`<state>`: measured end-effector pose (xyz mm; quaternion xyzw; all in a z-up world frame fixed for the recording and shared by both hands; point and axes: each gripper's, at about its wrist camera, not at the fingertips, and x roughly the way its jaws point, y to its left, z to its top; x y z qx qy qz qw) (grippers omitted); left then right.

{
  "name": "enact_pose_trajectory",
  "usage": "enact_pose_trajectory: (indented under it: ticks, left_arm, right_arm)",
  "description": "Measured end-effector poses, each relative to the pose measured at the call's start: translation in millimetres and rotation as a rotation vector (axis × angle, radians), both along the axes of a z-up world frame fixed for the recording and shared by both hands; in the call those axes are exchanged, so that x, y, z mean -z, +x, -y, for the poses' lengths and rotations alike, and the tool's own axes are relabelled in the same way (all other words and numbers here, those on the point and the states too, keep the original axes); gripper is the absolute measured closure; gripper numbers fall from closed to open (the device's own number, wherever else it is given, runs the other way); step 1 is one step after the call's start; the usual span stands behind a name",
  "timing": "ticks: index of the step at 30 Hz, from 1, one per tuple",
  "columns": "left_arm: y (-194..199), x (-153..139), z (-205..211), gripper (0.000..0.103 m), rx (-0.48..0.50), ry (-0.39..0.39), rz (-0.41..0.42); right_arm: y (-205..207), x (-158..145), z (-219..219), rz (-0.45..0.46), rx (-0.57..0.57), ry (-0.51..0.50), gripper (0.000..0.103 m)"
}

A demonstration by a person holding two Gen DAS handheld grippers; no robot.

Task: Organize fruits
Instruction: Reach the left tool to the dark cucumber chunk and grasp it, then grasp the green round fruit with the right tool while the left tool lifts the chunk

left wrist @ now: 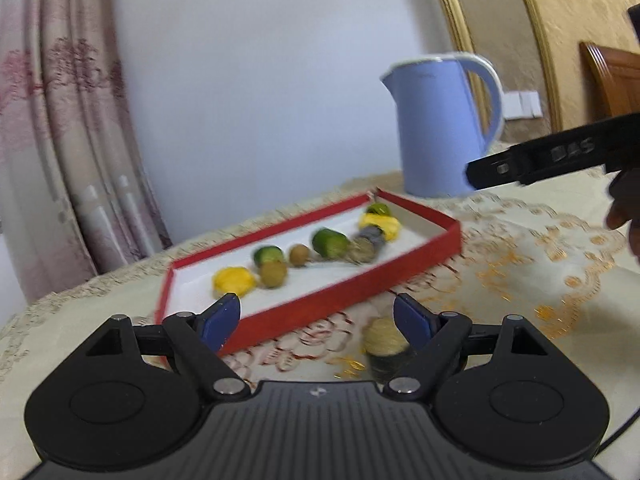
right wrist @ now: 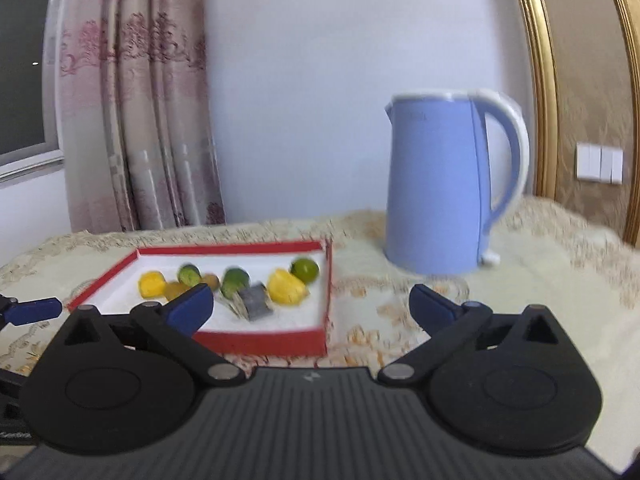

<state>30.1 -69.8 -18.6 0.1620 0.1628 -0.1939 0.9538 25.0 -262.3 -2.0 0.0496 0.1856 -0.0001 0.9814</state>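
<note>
A red tray [left wrist: 340, 292] with a white floor lies on the patterned tablecloth. It holds yellow pieces [left wrist: 234, 282], green pieces [left wrist: 330, 242], brown round fruits [left wrist: 274, 274] and a grey piece [right wrist: 256, 300]. My left gripper [left wrist: 316, 320] stands open at the tray's near corner. A small round piece [left wrist: 384, 344], pale on top and dark below, lies on the cloth just inside its right pad; contact is unclear. My right gripper [right wrist: 312, 308] hangs wide open and empty in front of the tray [right wrist: 260, 342]. One black finger [left wrist: 520, 164] of it shows in the left wrist view.
A tall blue kettle [right wrist: 440, 188] stands on the cloth right of the tray, close behind it. A curtain [right wrist: 152, 120] and a wall lie beyond the table's far edge. A hand [left wrist: 624, 208] shows at the right border. The left gripper's blue pad [right wrist: 32, 311] pokes in at the left.
</note>
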Motion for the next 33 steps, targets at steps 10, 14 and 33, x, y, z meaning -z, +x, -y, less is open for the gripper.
enact_pose_trajectory:
  ticks: [10, 14, 33]
  left_arm:
    - [6, 10, 35, 0.019, 0.083, 0.09, -0.104]
    - [6, 17, 42, 0.019, 0.1, 0.106, -0.12]
    - [38, 23, 15, 0.07, 0.066, -0.08, -0.34]
  right_arm:
    - [-8, 3, 13, 0.023, -0.041, 0.087, 0.0]
    - [-8, 1, 12, 0.035, -0.033, 0.083, 0.0]
    - [-6, 7, -4, 0.023, -0.081, 0.006, 0.0]
